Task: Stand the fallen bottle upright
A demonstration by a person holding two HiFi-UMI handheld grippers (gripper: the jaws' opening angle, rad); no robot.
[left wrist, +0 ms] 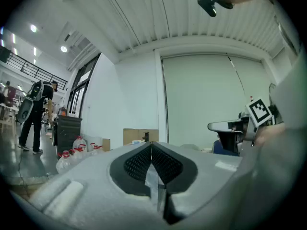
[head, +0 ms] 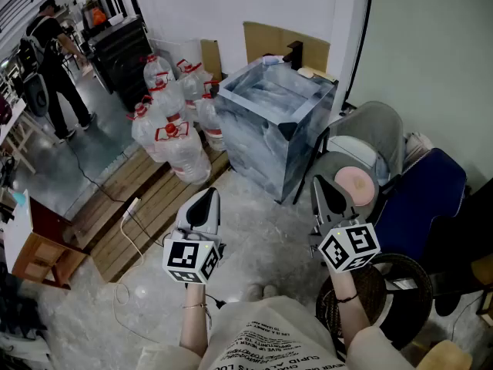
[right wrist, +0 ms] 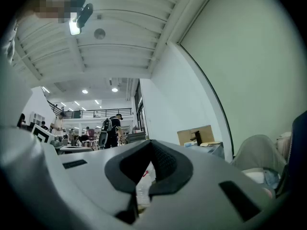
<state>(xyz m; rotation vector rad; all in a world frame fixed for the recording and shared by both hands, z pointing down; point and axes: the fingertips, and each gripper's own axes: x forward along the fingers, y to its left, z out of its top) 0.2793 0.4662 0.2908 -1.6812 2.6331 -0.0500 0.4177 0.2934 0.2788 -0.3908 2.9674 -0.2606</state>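
Marker cubes on your two hand tools sit closest, just above your shirt, and both tools reach forward from there, held level. Your left gripper has its ribbed black pads pressed together, with nothing caught in them. Your right gripper also looks closed at the tips and empty. The task's thing is somewhere in the cluster of big clear plastic water bottles with red caps. They stand crowded on the floor at the edge of the slatted wooden pallet, just beside the grey-blue marbled box. That cluster lies ahead of you and off to your left, so the left gripper is the nearer tool, though both are well apart from it. From this steep angle every bottle leans outward, so you cannot tell which one is down or which way its long axis runs. One bottle shows far off through the slit under the right tips. You will probably need to step closer, tip a tool downward and spread its jaws.
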